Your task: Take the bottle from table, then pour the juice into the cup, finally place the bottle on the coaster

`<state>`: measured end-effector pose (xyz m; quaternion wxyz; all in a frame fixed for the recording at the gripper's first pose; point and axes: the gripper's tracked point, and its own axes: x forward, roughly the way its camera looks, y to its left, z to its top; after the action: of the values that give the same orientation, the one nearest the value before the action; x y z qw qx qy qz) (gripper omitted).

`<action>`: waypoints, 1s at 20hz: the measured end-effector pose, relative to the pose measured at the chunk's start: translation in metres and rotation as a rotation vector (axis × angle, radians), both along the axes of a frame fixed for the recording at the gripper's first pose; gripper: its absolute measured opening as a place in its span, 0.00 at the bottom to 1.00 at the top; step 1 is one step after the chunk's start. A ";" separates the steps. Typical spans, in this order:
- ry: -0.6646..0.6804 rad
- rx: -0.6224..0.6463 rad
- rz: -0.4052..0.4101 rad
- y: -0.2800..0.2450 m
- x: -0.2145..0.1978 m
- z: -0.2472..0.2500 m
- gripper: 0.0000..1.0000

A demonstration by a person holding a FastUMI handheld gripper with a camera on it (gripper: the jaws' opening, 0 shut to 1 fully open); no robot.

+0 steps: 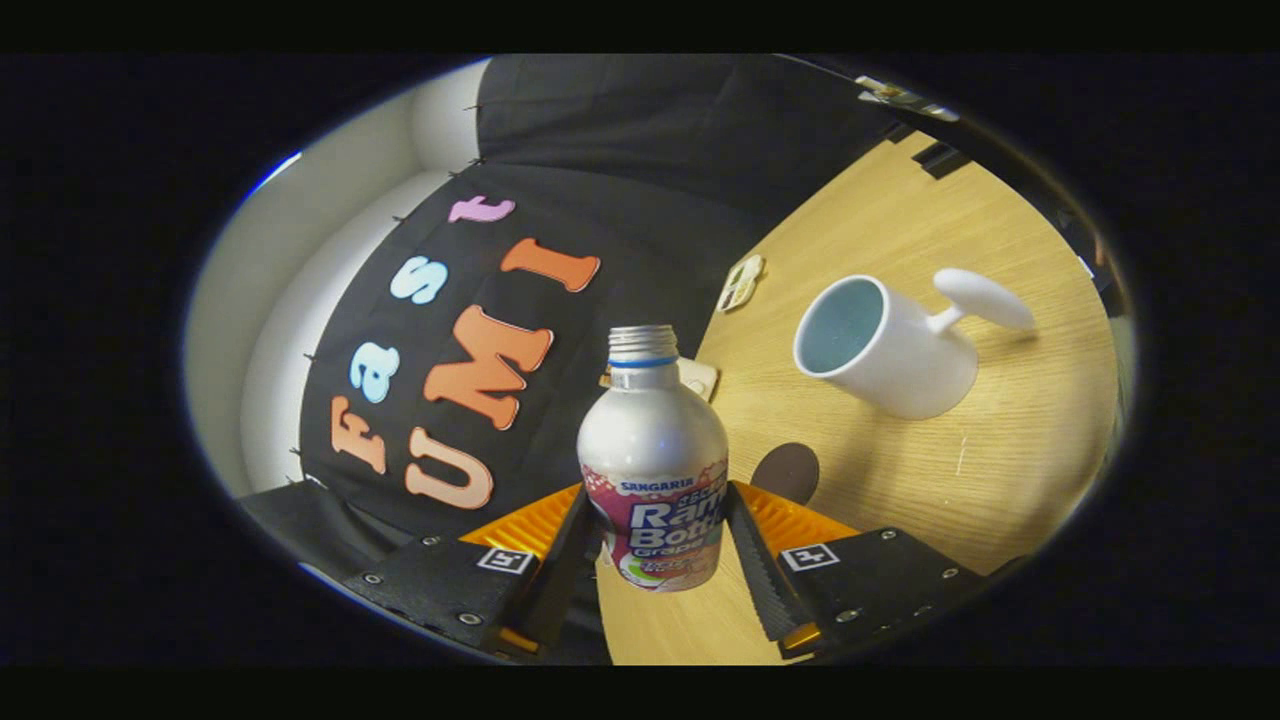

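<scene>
gripper (655, 545) clamps the bottle (653, 470) above a wooden table (900, 480), black cloth wall (640, 160) behind.

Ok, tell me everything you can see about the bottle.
The bottle is silvery, metal-looking, with a rounded shoulder, a bare threaded neck with no cap, a blue ring beneath the thread and a printed label around its lower body. It sits between the gripper jaws, which press on both sides. It looks lifted off the wooden table, neck pointing away from the camera. The white cup lies beyond it.
</scene>
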<state>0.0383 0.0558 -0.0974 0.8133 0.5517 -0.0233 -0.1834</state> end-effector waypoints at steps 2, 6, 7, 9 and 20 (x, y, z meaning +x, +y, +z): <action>-0.005 0.071 -0.016 -0.003 0.003 -0.005 0.74; -0.038 0.201 -0.039 -0.004 0.009 -0.006 0.75; -0.046 0.221 -0.045 -0.004 0.008 -0.005 0.74; -0.054 0.265 -0.059 -0.003 0.006 -0.003 0.74; -0.131 0.495 -0.138 -0.018 0.010 0.010 0.74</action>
<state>0.0483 0.0376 -0.0871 0.6359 0.7416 -0.0678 -0.2025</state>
